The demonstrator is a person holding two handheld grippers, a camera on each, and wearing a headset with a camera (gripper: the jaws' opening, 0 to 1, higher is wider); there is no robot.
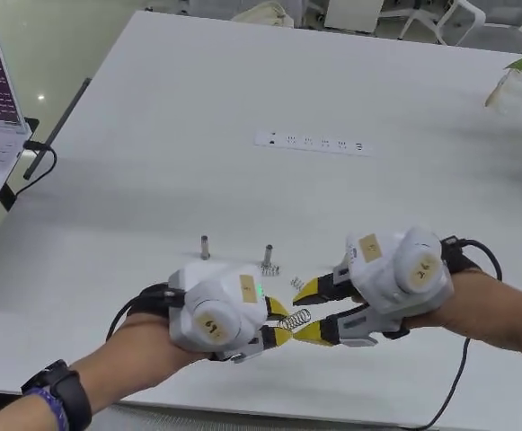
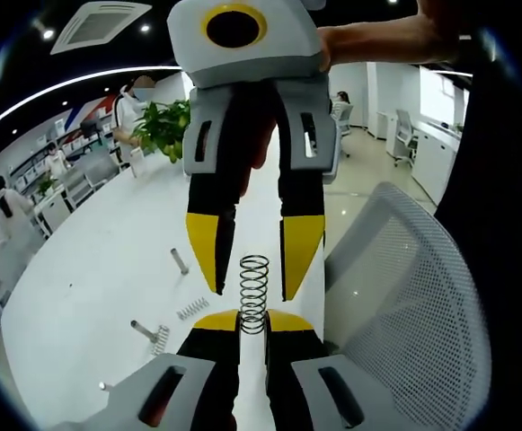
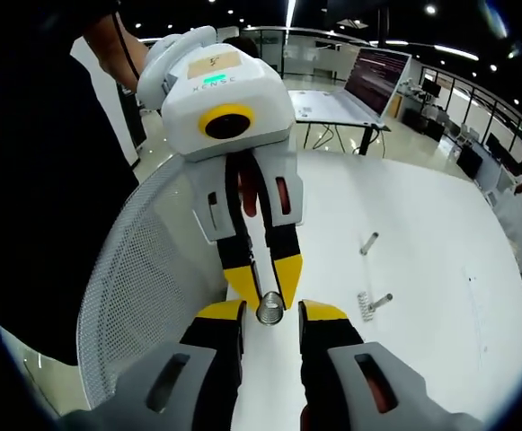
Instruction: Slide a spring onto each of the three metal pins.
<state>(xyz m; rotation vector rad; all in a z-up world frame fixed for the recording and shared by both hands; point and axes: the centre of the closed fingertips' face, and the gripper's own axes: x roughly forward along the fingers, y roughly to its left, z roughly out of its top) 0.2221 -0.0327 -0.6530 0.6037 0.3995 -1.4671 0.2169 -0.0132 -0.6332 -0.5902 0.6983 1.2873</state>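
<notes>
Meeting nose to nose above the near edge of a white table [image 1: 243, 135], two hand-held grippers share one spring. The left gripper [image 1: 277, 329] has its yellow-tipped jaws pinched narrow on one end of the spring [image 1: 294, 318], so the rest of the coil juts free toward the right gripper [image 1: 311, 312]. That gripper's jaws stand wide, one on each side of the coil. The pose reads as a handover or a re-grip, probably to free an open end that can be aimed at a pin.

In the head view, two upright metal pins stand on the table at about 11 o'clock from the held spring. The far pin [image 1: 205, 247] is bare. The near pin [image 1: 267, 256] has a small spring [image 1: 270, 268] at its foot; whether it sits around the pin or just beside it cannot be told. A loose spring [image 1: 296, 284] lies flat at 12 o'clock from the held one.

The left gripper view shows the held spring side-on, at full length, with the grip at its lower end. The right gripper view shows it end-on as a ring, with clear gaps between it and the right gripper's own jaws.
</notes>
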